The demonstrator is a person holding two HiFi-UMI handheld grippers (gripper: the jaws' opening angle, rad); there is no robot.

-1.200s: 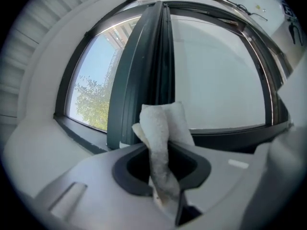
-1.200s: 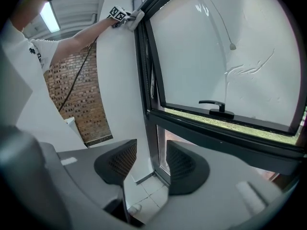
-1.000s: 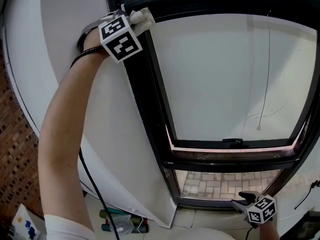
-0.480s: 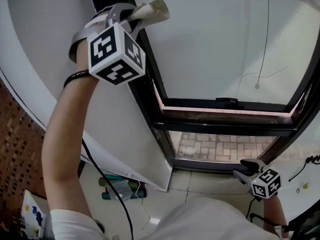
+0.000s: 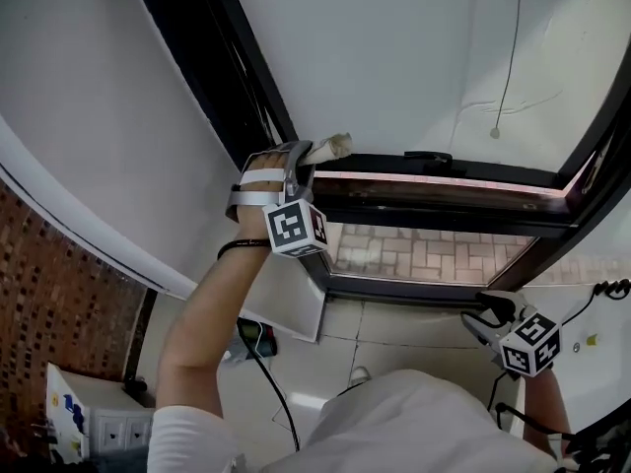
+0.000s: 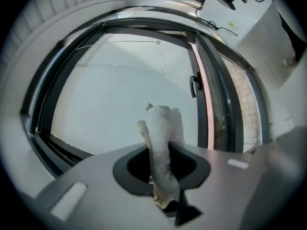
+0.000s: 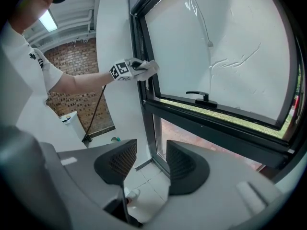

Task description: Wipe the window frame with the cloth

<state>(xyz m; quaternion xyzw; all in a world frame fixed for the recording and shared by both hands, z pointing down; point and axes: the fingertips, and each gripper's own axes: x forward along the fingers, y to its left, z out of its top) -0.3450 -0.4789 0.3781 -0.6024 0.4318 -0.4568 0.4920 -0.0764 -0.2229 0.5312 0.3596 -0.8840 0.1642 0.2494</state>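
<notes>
At window frame [image 5: 434, 213], raised left hand-held gripper [image 5: 304, 158] clamps cloth [image 5: 330, 147].

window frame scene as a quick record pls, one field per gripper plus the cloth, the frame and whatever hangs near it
left gripper: shut on the cloth, raised at the frame's left upright where the crossbar meets it
cloth: pale, rolled, sticking out past the jaws; contact with the frame cannot be told
right gripper: open, nothing between the jaws, held low and apart from the frame
window frame: dark, with a handle on the crossbar
pull cord: hangs in front of the upper pane
</notes>
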